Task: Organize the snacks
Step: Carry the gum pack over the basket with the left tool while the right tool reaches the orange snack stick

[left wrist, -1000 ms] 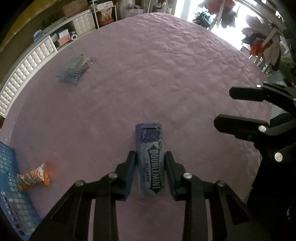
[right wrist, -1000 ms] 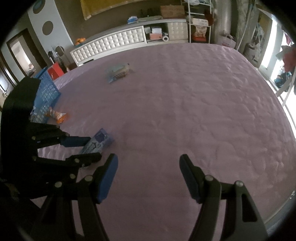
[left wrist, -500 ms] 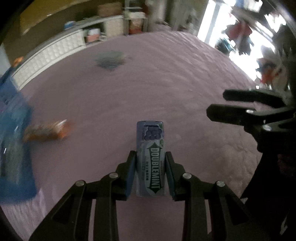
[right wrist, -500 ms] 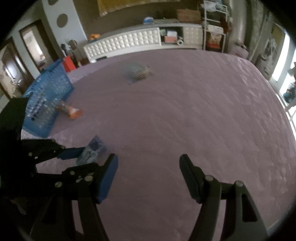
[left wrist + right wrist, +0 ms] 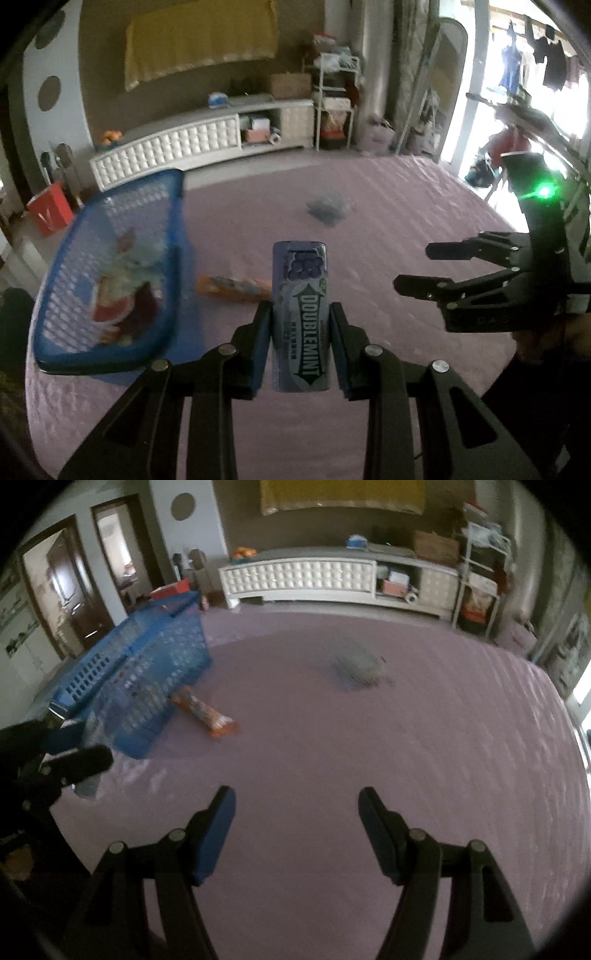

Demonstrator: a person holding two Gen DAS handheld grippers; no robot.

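One purple quilted bedspread (image 5: pixel 406 757), white cabinet (image 5: pixel 299 578)

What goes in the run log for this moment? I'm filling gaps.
left gripper: shut on Doublemint pack | right gripper: open, empty | blue basket: holds snacks | orange packet: on purple cover

Left gripper (image 5: pixel 300 350): matte black plastic linkage fingers, blue pads on the inner faces, round silver screw heads at each pivot. Right gripper (image 5: pixel 296 834): same build, black arms with triangular cut-outs, blue pads, silver pivot screws. From the left wrist view, the right unit carries a black upright housing with a lit green LED and faint embossed lettering on its base.
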